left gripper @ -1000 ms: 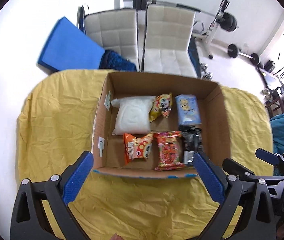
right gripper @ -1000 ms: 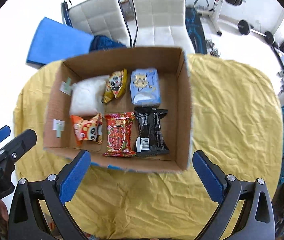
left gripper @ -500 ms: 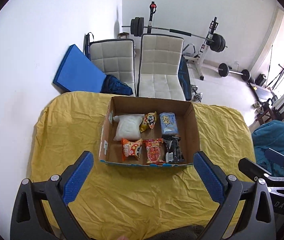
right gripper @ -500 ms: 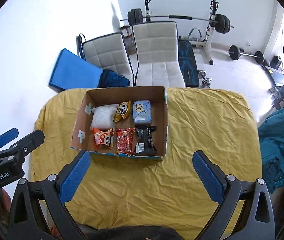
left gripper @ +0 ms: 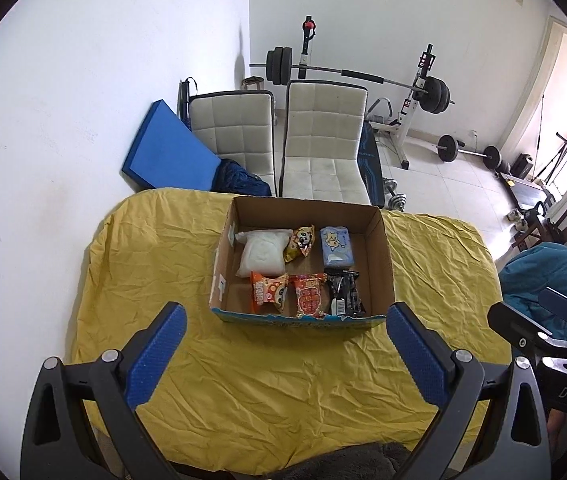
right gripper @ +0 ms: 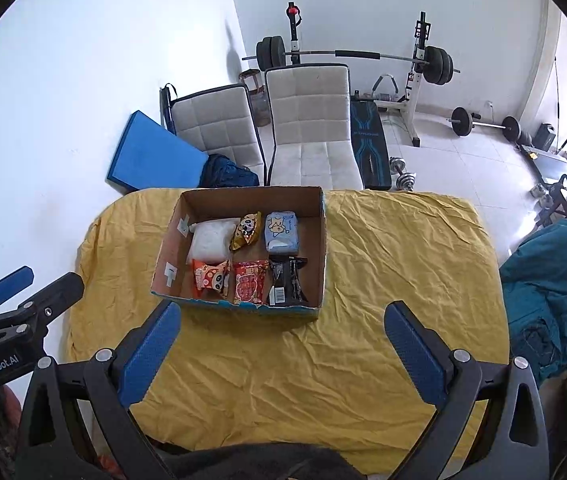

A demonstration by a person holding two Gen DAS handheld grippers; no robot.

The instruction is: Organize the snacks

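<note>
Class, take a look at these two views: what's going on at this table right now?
A person holds two grippers over a yellow-covered table. The left gripper and right gripper are both open and empty, hanging short of a cardboard box. Six packets lie inside in two rows: a white bag, a yellow packet and a light blue pack behind; an orange packet, a red packet and a black packet in front. No snacks lie outside the box, so the sorting looks done.
</note>
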